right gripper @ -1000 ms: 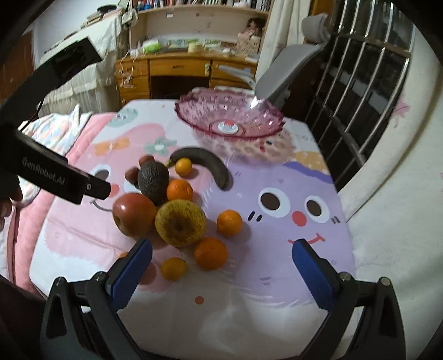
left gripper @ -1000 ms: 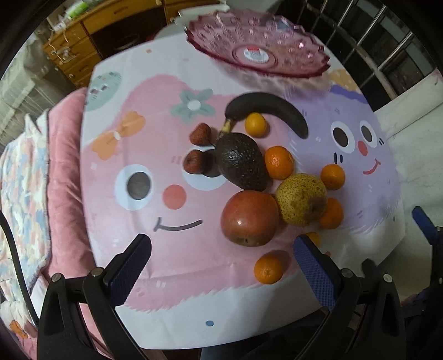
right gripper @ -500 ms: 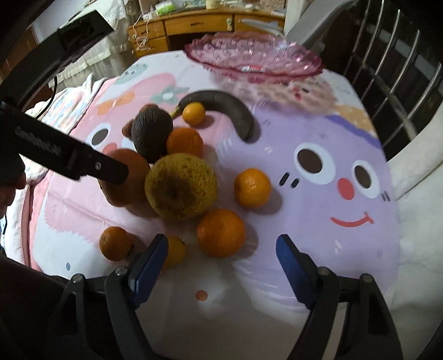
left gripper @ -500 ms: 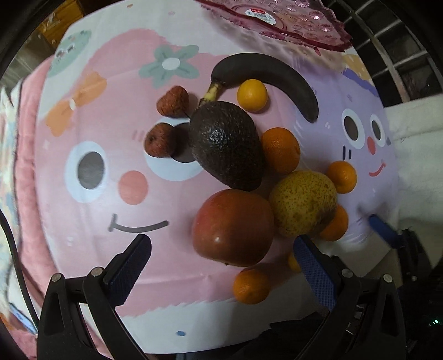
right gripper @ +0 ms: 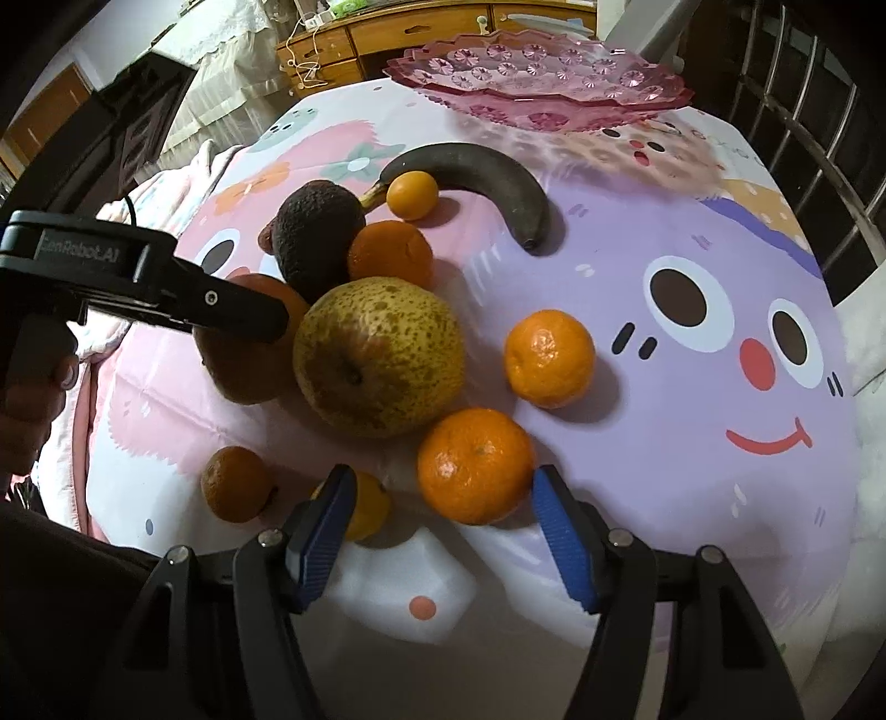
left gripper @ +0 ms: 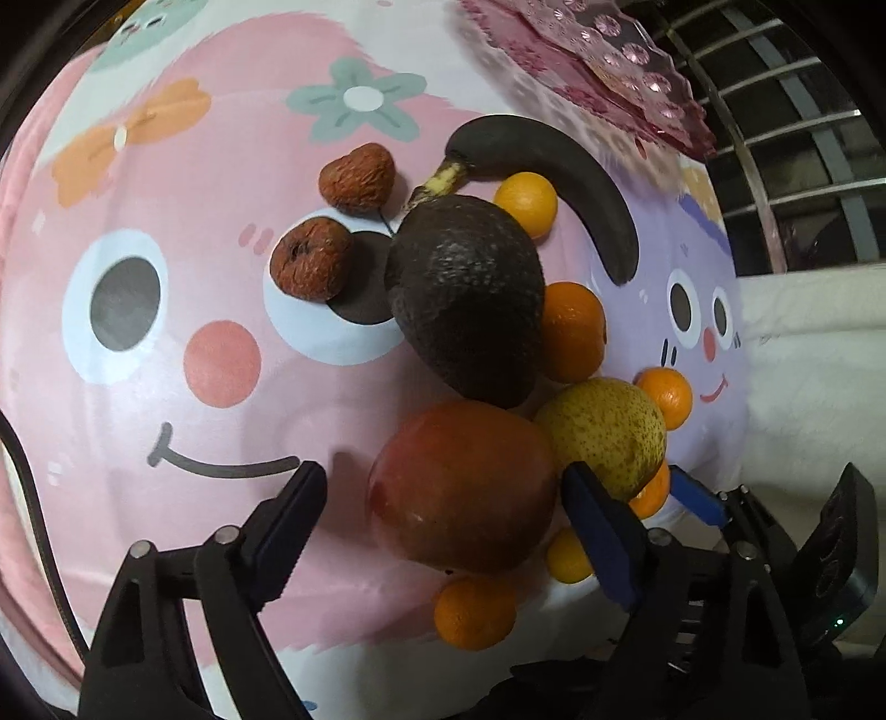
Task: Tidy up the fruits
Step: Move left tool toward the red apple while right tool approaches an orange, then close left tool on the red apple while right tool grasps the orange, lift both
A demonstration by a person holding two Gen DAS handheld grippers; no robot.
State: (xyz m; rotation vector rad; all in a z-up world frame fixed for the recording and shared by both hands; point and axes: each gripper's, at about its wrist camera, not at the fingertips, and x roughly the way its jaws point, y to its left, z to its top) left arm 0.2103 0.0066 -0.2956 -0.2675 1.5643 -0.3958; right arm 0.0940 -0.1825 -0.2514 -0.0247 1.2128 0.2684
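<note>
Fruit lies clustered on a cartoon tablecloth. My left gripper (left gripper: pixel 446 487) is open, its fingers either side of a red apple (left gripper: pixel 462 484), not gripping. Beside the apple lie a speckled yellow pear (left gripper: pixel 606 429), a dark avocado (left gripper: pixel 468 296), a blackened banana (left gripper: pixel 554 163), two brown lychees (left gripper: pixel 310 266) and several tangerines. My right gripper (right gripper: pixel 440 498) is open, its blue pads flanking a tangerine (right gripper: pixel 476 465) just in front of the pear (right gripper: pixel 379 354). A pink glass fruit bowl (right gripper: pixel 540 75) stands empty at the far edge.
The left gripper's body (right gripper: pixel 138 282) reaches in from the left over the apple in the right wrist view. Window bars (right gripper: pixel 819 138) run along the right side. A wooden desk (right gripper: pixel 398 27) stands beyond the table. A small yellow fruit (right gripper: pixel 365 507) lies by my right gripper's left finger.
Both grippers have moved forward and down toward the fruit. The left now brackets the apple; the right has narrowed somewhat and closed in on the near tangerine.
</note>
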